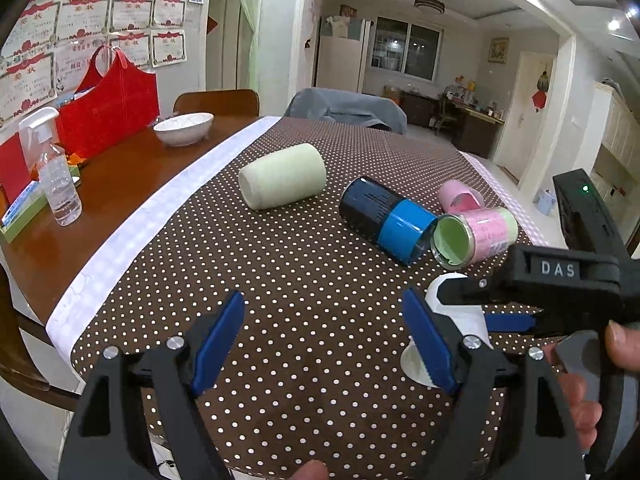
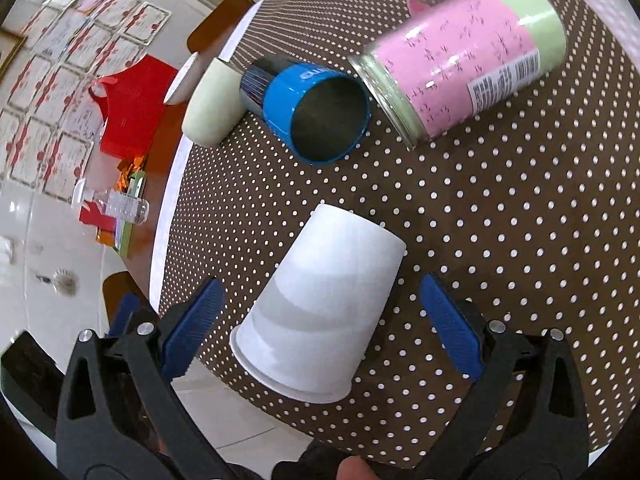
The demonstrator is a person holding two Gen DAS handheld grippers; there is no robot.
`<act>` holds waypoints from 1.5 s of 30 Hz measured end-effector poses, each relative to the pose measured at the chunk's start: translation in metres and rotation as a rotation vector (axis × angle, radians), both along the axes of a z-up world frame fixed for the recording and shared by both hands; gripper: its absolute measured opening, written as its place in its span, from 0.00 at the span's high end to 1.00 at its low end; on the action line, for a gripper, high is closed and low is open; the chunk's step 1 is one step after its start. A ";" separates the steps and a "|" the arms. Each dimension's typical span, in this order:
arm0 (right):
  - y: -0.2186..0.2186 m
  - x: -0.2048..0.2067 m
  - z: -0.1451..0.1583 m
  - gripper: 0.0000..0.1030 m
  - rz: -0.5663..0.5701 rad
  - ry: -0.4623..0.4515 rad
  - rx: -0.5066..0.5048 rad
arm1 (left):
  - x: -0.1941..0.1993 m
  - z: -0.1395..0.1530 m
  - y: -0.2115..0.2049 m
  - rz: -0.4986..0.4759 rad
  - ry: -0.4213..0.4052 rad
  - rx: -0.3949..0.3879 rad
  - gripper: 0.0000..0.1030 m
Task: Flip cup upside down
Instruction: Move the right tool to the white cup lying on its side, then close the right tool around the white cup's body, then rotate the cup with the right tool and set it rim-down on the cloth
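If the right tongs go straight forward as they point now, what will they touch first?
Most likely the white paper cup, which sits between the open right tongs, rim toward the camera. The blue cup lies further on. Depth is uncertain in this fisheye view.

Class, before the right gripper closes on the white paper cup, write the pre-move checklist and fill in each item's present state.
1. right gripper open: ok, jaws stand wide.
2. white paper cup between the fingers: ok, one finger each side, neither touching.
3. Cup already upside down: cannot tell; it seems rim-down on the polka-dot tablecloth.
4. Neighbours apart: ok, the blue cup and the pink jar lie beyond it.
5. left gripper out of the way: ok, open and holding nothing, beside the cup.
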State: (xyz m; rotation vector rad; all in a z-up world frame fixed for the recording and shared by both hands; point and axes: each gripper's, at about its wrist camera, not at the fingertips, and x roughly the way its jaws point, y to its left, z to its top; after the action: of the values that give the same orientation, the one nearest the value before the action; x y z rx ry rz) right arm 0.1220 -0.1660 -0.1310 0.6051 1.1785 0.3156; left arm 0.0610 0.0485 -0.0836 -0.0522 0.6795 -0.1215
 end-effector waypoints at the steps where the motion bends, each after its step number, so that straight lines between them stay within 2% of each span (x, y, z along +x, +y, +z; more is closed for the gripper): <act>1: 0.000 0.001 0.000 0.09 -0.004 0.009 0.003 | 0.000 -0.001 0.001 0.004 0.002 -0.002 0.23; 11: 0.014 0.015 -0.001 0.14 -0.004 0.047 -0.029 | 0.002 0.000 0.013 0.027 0.003 -0.014 0.23; 13: 0.017 0.018 -0.002 0.18 -0.003 0.055 -0.048 | 0.002 0.000 0.012 0.026 0.002 -0.012 0.23; 17: 0.014 0.022 -0.008 0.31 -0.001 0.077 -0.066 | 0.002 0.000 0.012 0.024 0.000 -0.013 0.23; 19: 0.017 0.023 -0.008 0.31 0.011 0.071 -0.072 | 0.002 0.000 0.012 0.024 0.001 -0.013 0.23; 24: 0.026 0.020 -0.004 0.39 0.046 0.025 -0.098 | 0.002 0.000 0.011 0.025 0.003 -0.014 0.23; 35: 0.022 0.004 0.018 0.42 0.076 -0.105 -0.088 | 0.000 0.002 0.002 0.013 0.002 -0.010 0.23; 40: 0.018 -0.006 0.034 0.42 0.086 -0.199 -0.097 | 0.000 0.003 -0.001 0.010 0.002 -0.007 0.23; 45: 0.015 -0.017 0.055 0.42 0.058 -0.335 -0.165 | 0.000 0.005 0.000 0.020 -0.001 -0.011 0.23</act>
State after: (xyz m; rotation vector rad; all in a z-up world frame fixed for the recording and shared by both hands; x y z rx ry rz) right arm 0.1048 -0.1513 -0.0756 0.3568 0.8894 0.3503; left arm 0.0605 0.0485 -0.0786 -0.0699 0.6767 -0.1060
